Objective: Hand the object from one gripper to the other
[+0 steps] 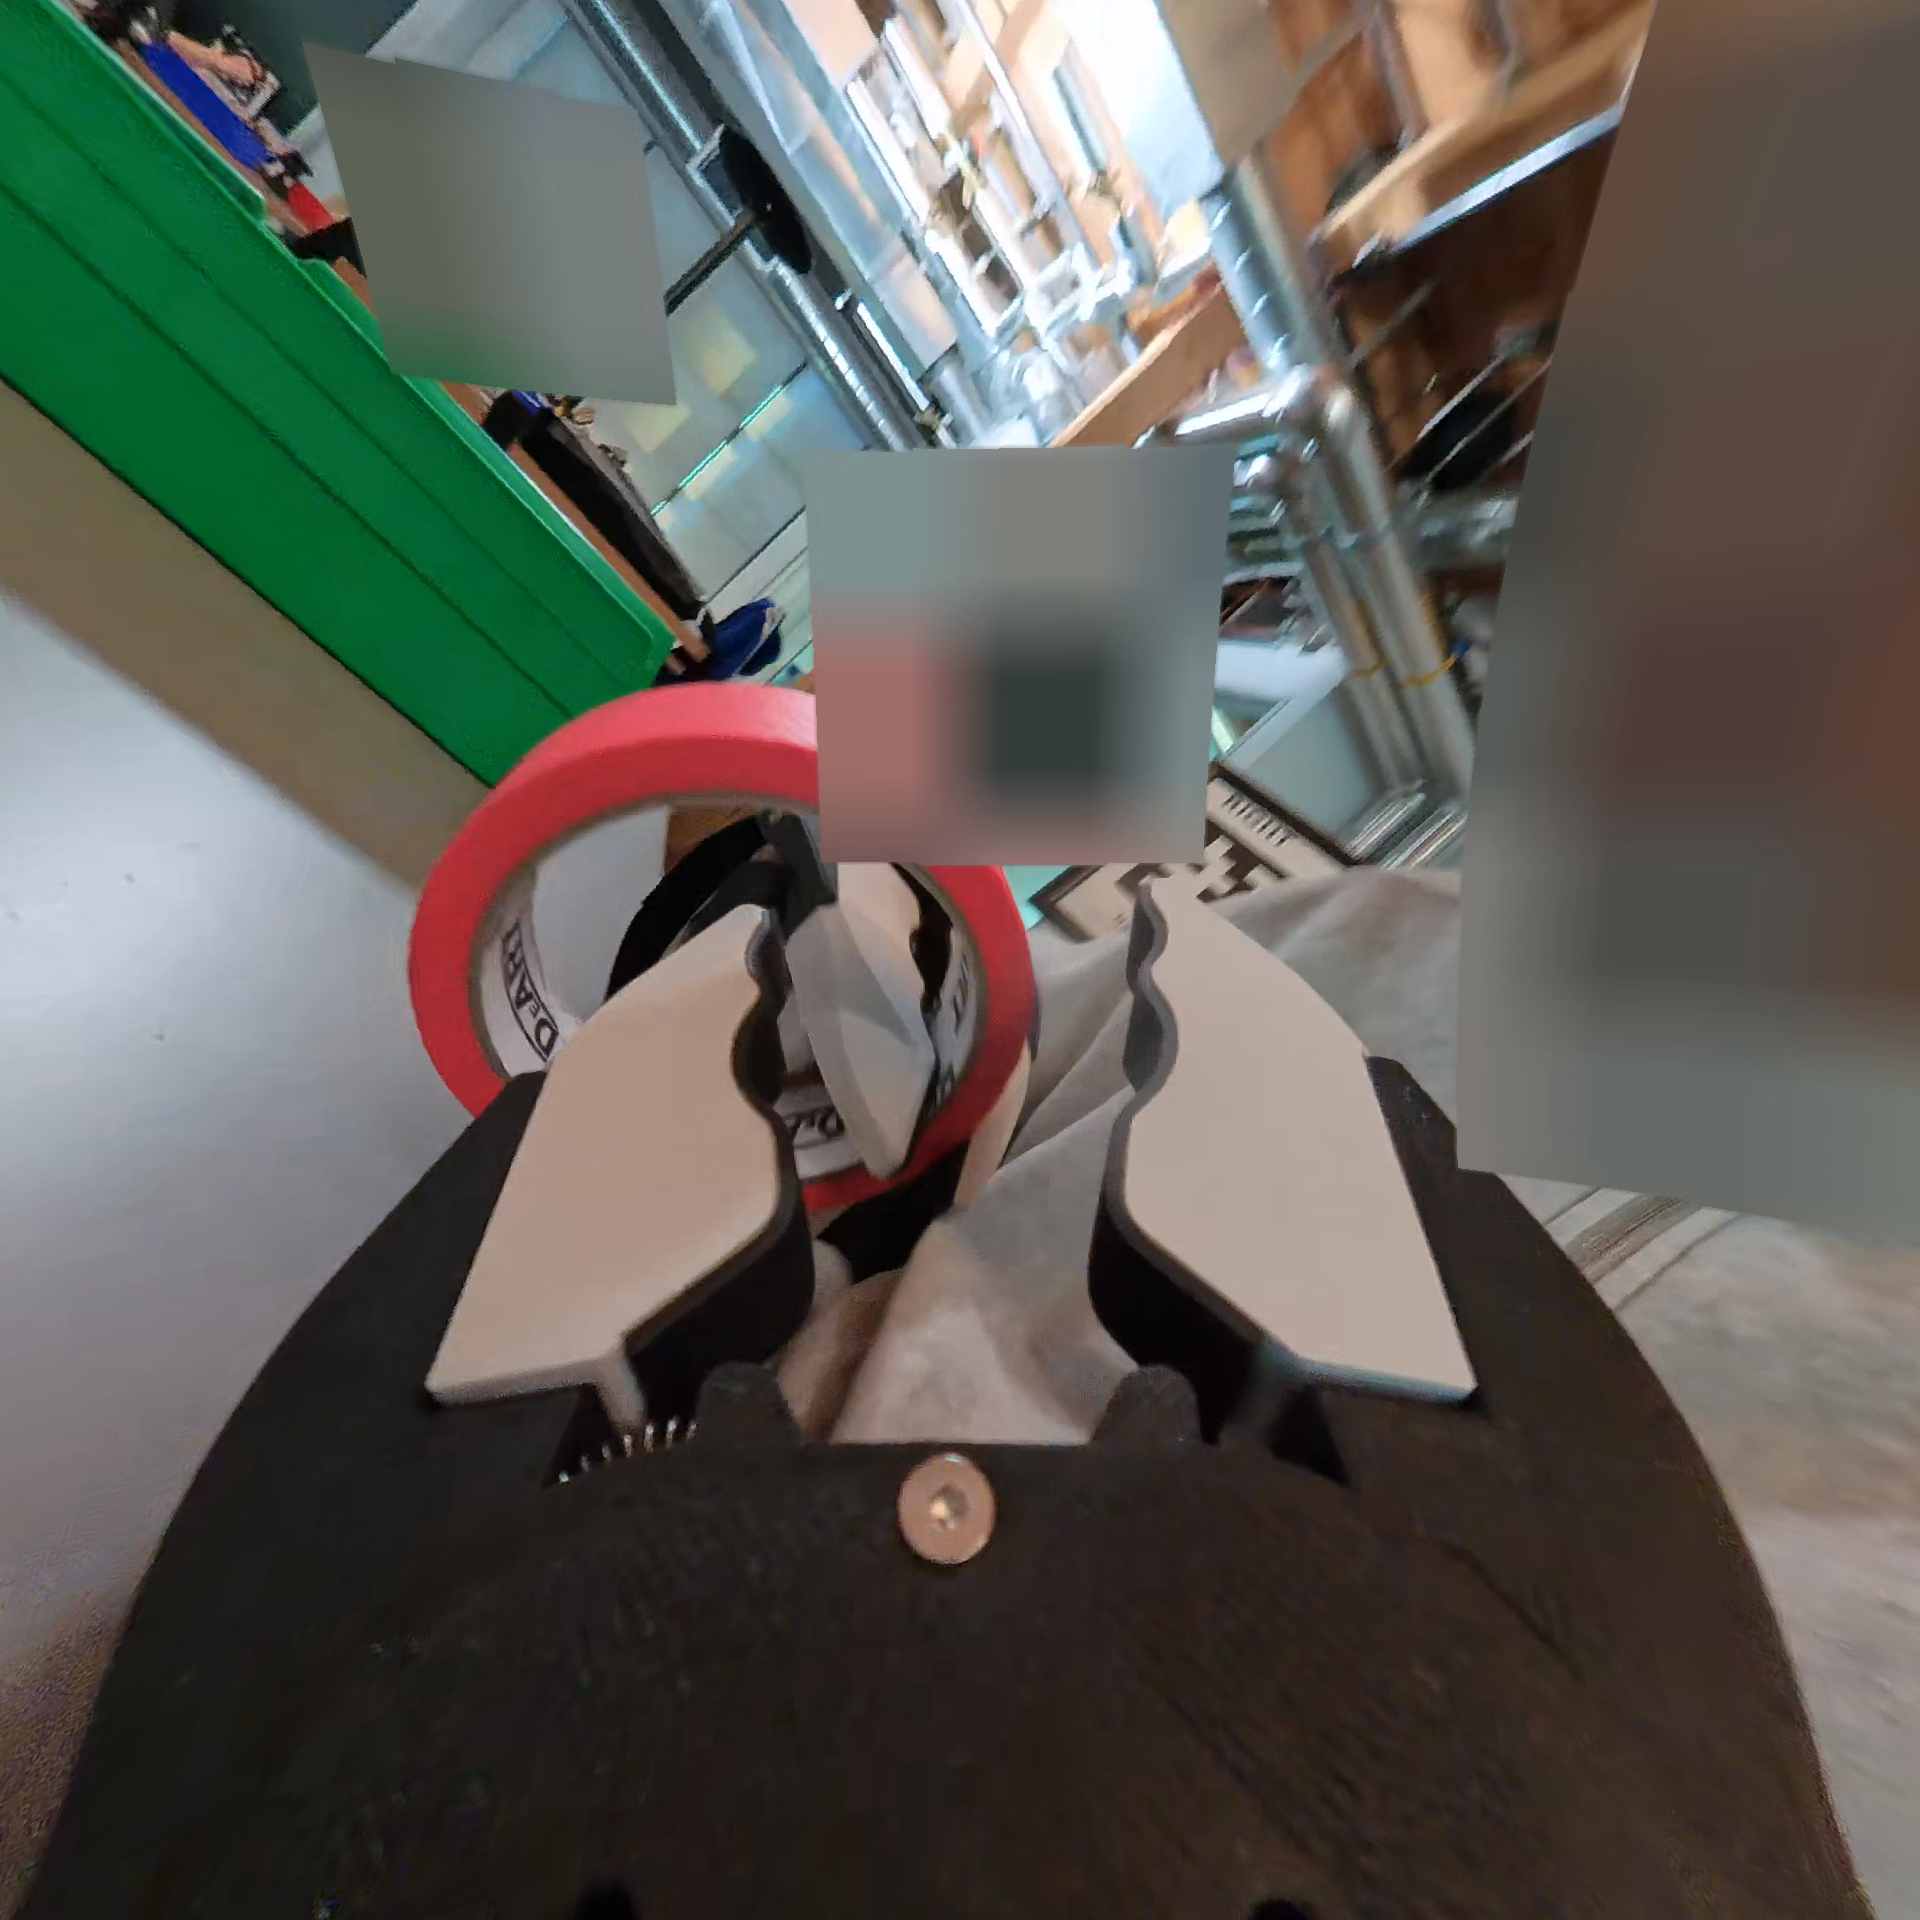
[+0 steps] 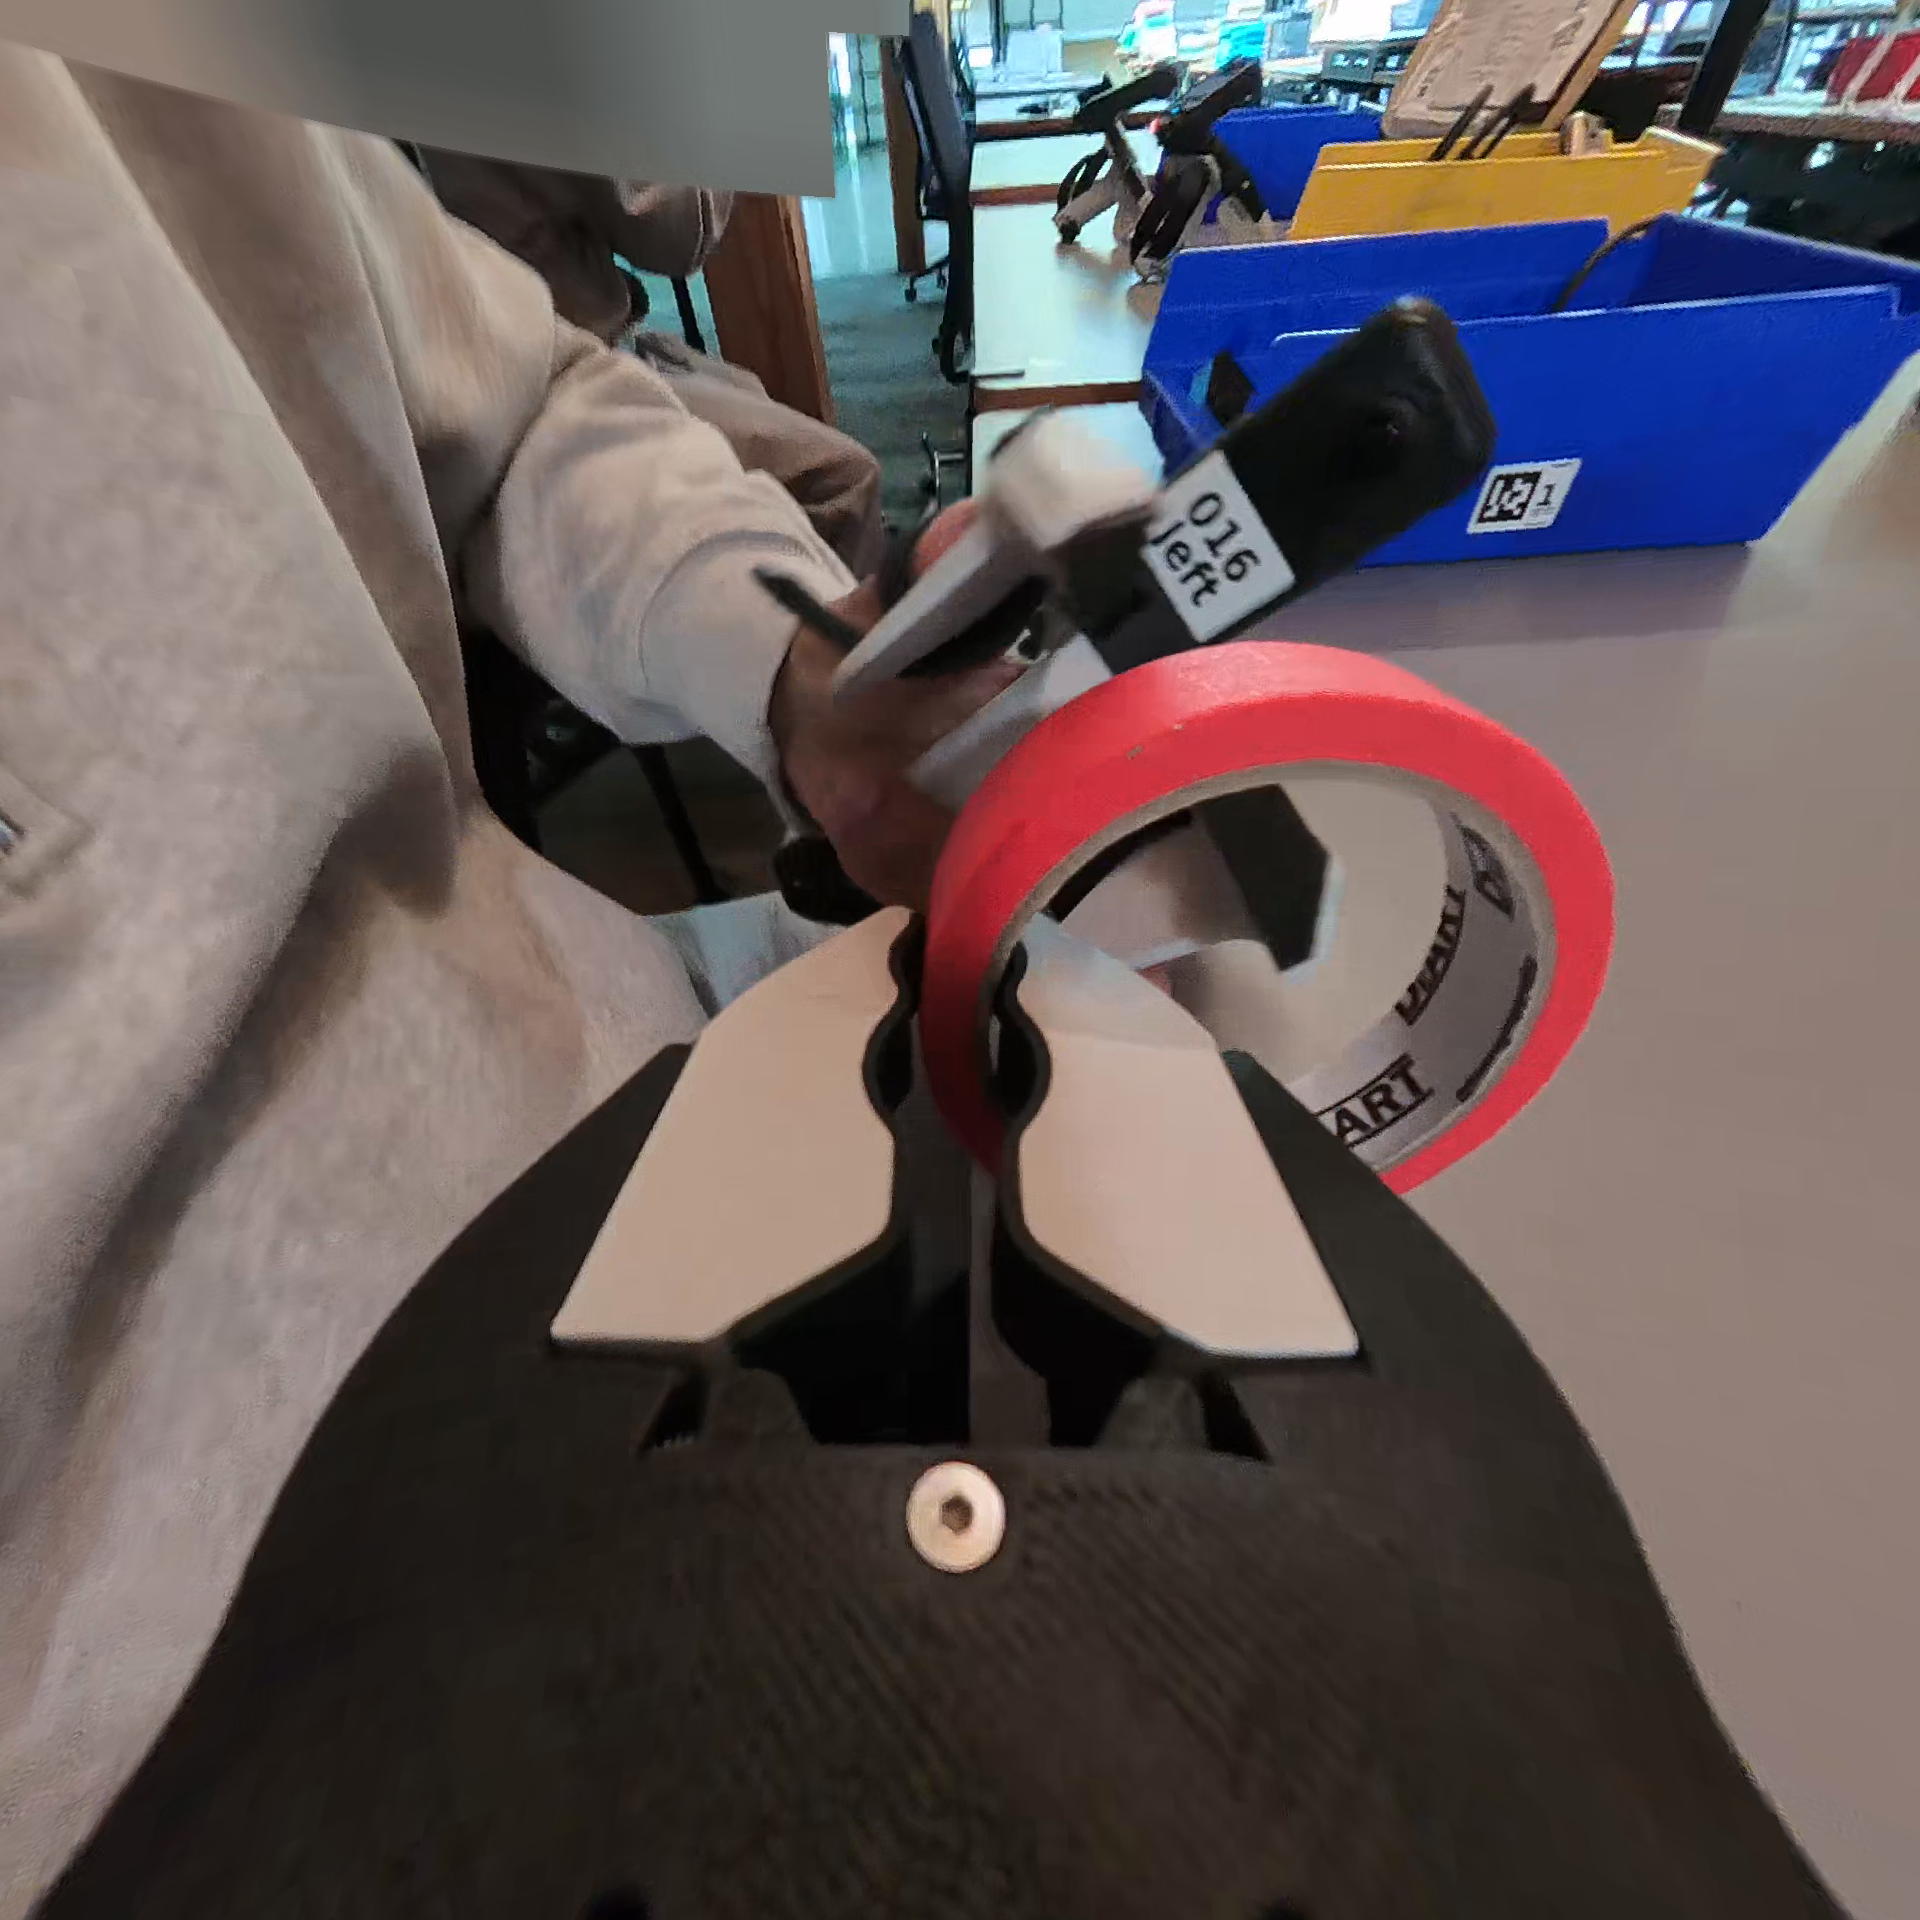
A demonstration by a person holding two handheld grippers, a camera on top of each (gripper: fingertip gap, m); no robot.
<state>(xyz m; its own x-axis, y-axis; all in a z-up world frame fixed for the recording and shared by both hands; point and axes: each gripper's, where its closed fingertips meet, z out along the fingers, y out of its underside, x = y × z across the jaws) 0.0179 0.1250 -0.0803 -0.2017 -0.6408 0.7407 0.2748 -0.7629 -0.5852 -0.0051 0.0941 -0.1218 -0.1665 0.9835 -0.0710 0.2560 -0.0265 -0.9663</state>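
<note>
A roll of red tape (image 2: pixel 1299 696) with a white printed core is held in the air. My right gripper (image 2: pixel 961 940) is shut on its near rim, one finger inside the ring and one outside. In the left wrist view the tape (image 1: pixel 623 748) stands just past my left gripper (image 1: pixel 951 914), which is open, with its jaws wide apart around the roll's right rim. A finger of the right gripper (image 1: pixel 873 1039) shows inside the ring there. The left gripper's black body (image 2: pixel 1371 416) shows behind the tape in the right wrist view.
Blue bins (image 2: pixel 1558 416) and a yellow bin (image 2: pixel 1455 187) stand at the back of the grey table (image 2: pixel 1714 831). A green crate (image 1: pixel 260 416) is at the left. The person's beige sleeve (image 2: pixel 260 623) and hand (image 2: pixel 852 769) are close by. Across from one pair of fingers to the other is roughly 5 cm.
</note>
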